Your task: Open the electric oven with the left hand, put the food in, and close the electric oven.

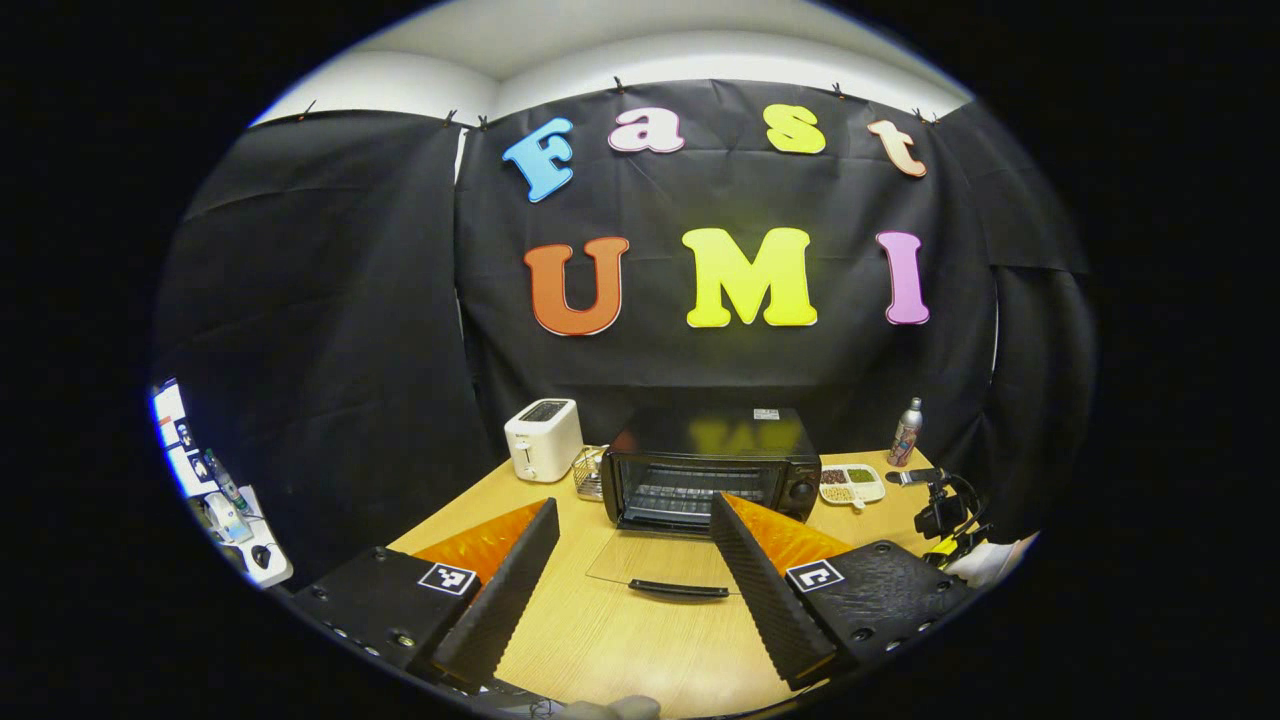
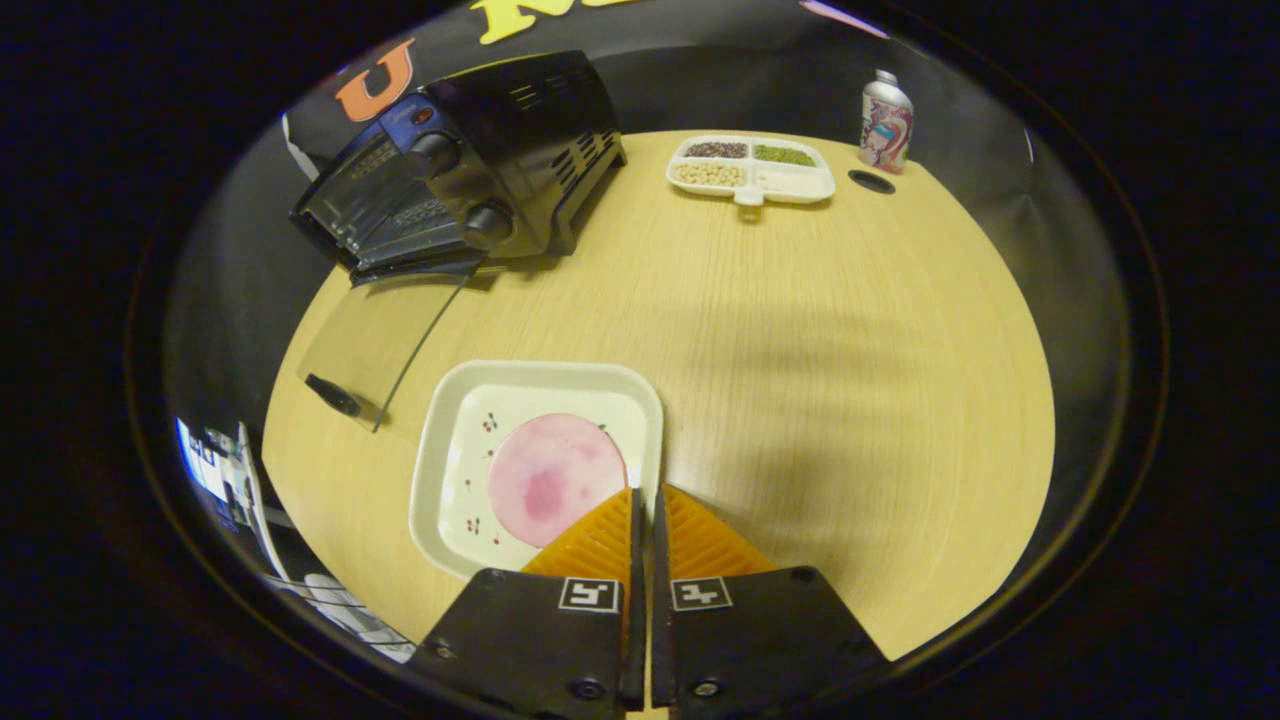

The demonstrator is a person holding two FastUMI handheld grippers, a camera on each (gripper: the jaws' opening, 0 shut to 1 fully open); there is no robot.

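Left claw spread before open oven; right claw pressed together at plate rim, over ham slice.

Oven top cut off by the right gripper view's edge, near rim of the plate hidden behind the right gripper, worktop clutter at far left too small to identify

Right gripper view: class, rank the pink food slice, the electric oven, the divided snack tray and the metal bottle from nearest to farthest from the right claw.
1. Pink food slice, on the plate just left of the right claw.
2. Electric oven, far left, door open.
3. Divided snack tray, far centre.
4. Metal bottle, far right corner.
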